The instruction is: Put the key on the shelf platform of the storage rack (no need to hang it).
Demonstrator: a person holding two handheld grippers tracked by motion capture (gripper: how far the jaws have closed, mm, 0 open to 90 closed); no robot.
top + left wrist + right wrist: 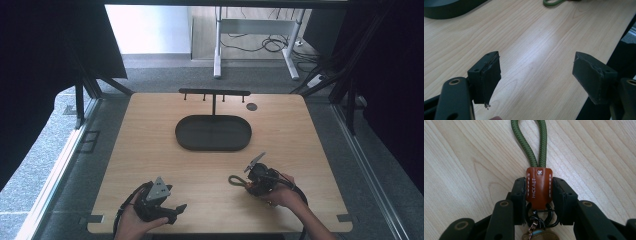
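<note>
- High view: the right gripper (pixel 248 183) sits near the table's (pixel 150 150) front edge, right of centre, its 2 jaws clamped on the keychain's (pixel 539 187) brown leather tab.
- Its green cord loop (pixel 235 180) lies on the table.
- The left gripper (pixel 536 75), near the front-left corner, gapes wide, holding nothing.

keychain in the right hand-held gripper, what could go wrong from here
1. The right hand-held gripper pinches the keychain only by its narrow orange leather tab, so it might twist or slip out when lifted.
2. The green cord loop lies flat on the table; its opening looks narrow and may miss a peg on the black hook rack.
3. The ring and charms hanging below the tab could snag.
</note>
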